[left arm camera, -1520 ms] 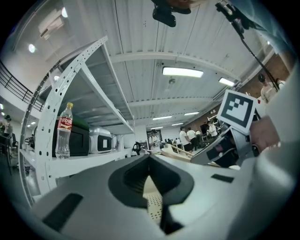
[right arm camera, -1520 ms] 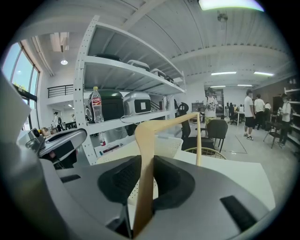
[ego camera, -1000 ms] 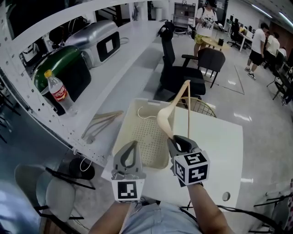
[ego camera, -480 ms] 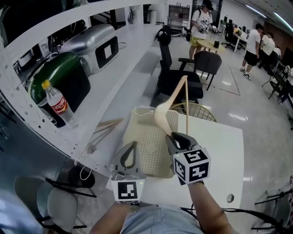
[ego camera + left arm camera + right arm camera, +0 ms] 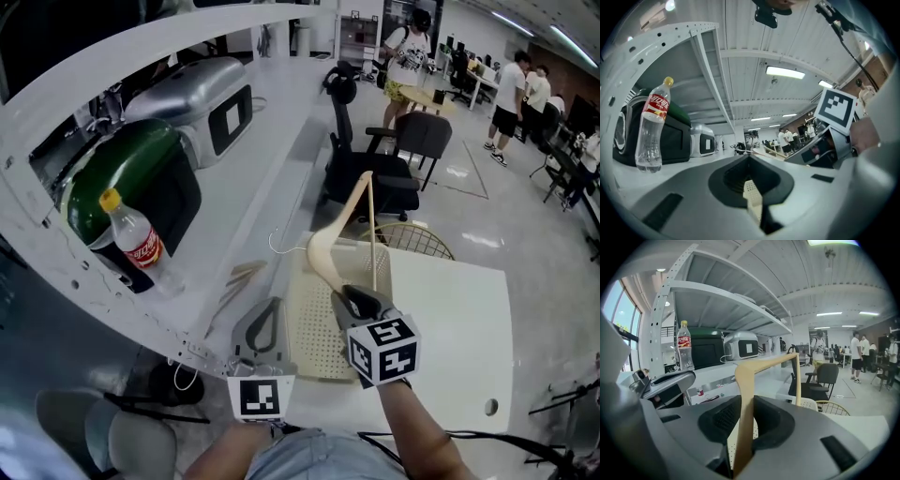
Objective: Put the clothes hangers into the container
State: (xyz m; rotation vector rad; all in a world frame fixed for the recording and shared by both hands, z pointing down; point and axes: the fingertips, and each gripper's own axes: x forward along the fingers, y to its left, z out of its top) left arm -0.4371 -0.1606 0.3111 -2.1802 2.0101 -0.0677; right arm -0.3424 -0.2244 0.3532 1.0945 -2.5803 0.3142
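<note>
Container (image 5: pixel 314 323) open above — shelf frame (image 5: pixel 37 202) and bottle (image 5: pixel 139 246) crowd its left side.

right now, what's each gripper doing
Left gripper: closed, holding nothing.
Right gripper: closed on the wooden hanger.

A white metal rack (image 5: pixel 122 66) with perforated uprights runs along the left, its long lower shelf (image 5: pixel 253 159) reaching far into the room. Near and to the right stands a white table (image 5: pixel 459 309). Beyond it are a wire-backed chair (image 5: pixel 417 239) and two black office chairs (image 5: pixel 366 164), one behind the other. The pale glossy floor (image 5: pixel 525 234) reflects the lamps. Long ceiling lights (image 5: pixel 785 72) glow under a white ribbed ceiling (image 5: pixel 754 33). A window (image 5: pixel 618 310) lets in daylight at far left. People (image 5: pixel 511 89) stand among distant desks.
</note>
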